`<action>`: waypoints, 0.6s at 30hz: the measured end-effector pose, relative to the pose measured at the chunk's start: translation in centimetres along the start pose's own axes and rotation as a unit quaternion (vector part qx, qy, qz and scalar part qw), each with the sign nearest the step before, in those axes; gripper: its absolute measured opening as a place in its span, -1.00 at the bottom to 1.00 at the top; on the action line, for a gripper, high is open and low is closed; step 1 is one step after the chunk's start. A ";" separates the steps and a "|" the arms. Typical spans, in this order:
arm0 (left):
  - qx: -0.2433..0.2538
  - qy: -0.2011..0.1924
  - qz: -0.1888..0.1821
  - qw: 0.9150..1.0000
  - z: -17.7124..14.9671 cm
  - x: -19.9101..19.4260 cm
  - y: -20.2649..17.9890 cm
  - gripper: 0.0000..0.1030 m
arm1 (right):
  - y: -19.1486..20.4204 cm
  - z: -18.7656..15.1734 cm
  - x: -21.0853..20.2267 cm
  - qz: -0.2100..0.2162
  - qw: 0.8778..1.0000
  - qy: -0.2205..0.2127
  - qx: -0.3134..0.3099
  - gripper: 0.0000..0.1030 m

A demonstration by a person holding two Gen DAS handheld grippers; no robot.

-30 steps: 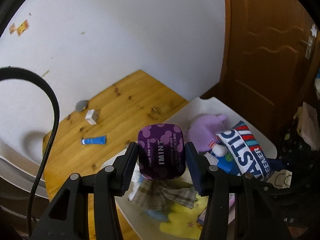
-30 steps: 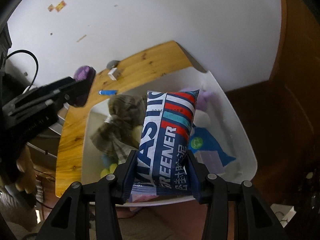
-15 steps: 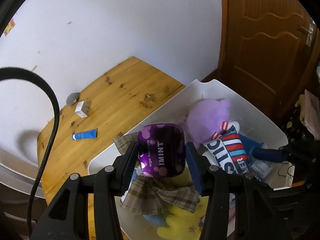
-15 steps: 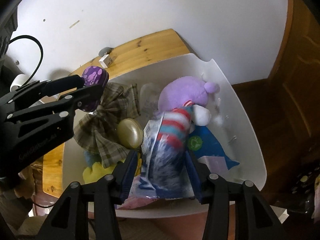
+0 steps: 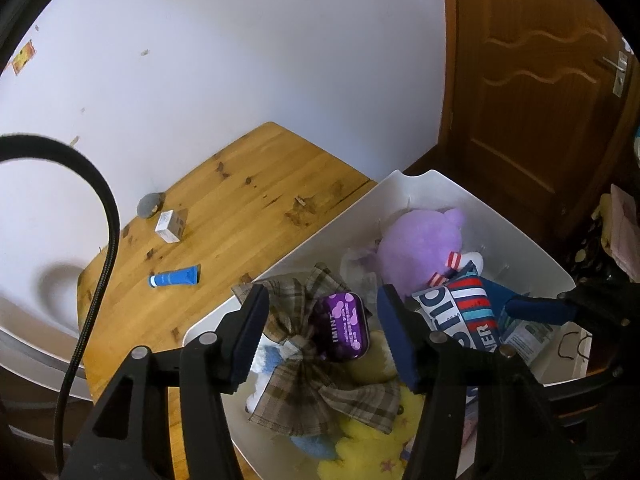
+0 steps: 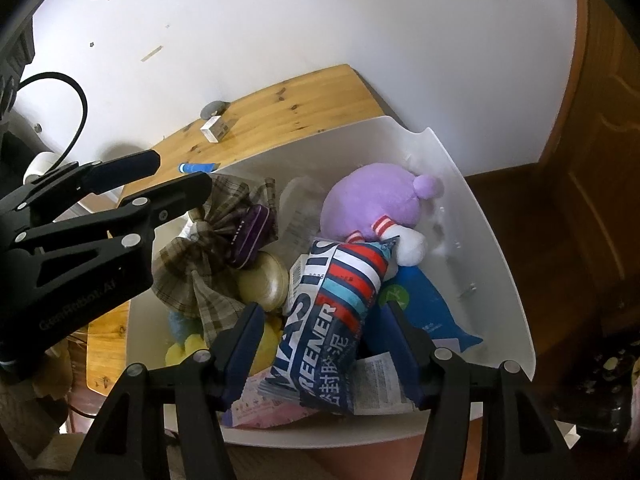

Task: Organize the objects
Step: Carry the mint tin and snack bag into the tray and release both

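One gold round tin, right-wrist view only

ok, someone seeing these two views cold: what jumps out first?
The white bin, crammed: a purple plush at its far side, a plaid bow with a purple mint tin lying on it, and a striped pouch in front. Both grippers hang over it; the left gripper and right gripper have just been opening, pads clear of tin and pouch. On the wooden table behind lie a blue tube and a small box.
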State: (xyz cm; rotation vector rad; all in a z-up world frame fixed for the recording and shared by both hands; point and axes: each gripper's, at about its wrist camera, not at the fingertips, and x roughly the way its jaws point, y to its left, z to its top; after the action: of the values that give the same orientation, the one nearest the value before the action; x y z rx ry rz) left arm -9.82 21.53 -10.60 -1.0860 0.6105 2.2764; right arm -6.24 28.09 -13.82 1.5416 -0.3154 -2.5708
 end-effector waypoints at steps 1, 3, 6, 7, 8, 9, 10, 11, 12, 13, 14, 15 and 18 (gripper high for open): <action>-0.002 0.001 -0.001 1.000 0.0 0.0 0.1 0.18 | 0.0 0.0 0.1 0.001 1.000 0.000 0.000 0.20; -0.004 0.002 -0.002 1.000 0.0 0.0 0.3 0.18 | 0.1 0.0 0.0 0.001 1.000 -0.001 -0.001 0.20; -0.007 0.004 -0.006 1.000 -0.1 -0.1 0.5 0.18 | 0.4 -0.1 0.0 0.004 1.000 -0.002 -0.004 0.20; -0.008 0.005 -0.005 1.000 -0.1 -0.1 0.5 0.18 | 0.4 -0.1 0.0 0.004 1.000 -0.001 -0.005 0.20; -0.009 0.006 -0.005 1.000 -0.1 -0.1 0.5 0.18 | 0.5 -0.1 0.0 0.004 1.000 -0.002 -0.006 0.20; -0.011 0.007 -0.006 1.000 -0.1 -0.1 0.6 0.18 | 0.6 -0.1 0.0 0.004 1.000 -0.002 -0.007 0.20; -0.013 0.008 -0.009 1.000 -0.1 -0.1 0.6 0.18 | 0.7 -0.1 0.0 0.004 1.000 -0.002 -0.009 0.20; -0.015 0.008 -0.011 1.000 -0.2 -0.2 0.7 0.18 | 0.8 -0.1 0.0 0.004 1.000 -0.001 -0.009 0.20; -0.016 0.008 -0.012 1.000 -0.2 -0.2 0.8 0.18 | 0.8 -0.1 -0.1 0.005 1.000 -0.001 -0.009 0.20; -0.018 0.008 -0.012 1.000 -0.2 -0.3 0.8 0.18 | 0.9 0.0 -0.1 0.006 1.000 -0.002 -0.010 0.20; -0.020 0.007 -0.013 1.000 -0.2 -0.4 0.9 0.18 | 1.0 0.0 -0.1 0.006 1.000 -0.002 -0.011 0.20; -0.021 0.005 -0.012 1.000 -0.2 -0.5 1.0 0.18 | 1.1 0.0 -0.2 0.006 1.000 -0.003 -0.013 0.20; -0.026 0.001 -0.013 1.000 -0.4 -0.8 1.4 0.18 | 1.4 0.1 -0.4 0.003 1.000 -0.006 -0.018 0.20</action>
State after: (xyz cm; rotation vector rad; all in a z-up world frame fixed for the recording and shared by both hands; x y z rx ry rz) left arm -10.11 20.04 -9.94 -1.1144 0.5382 2.2797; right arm -6.13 26.82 -13.11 1.5115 -0.2740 -2.5677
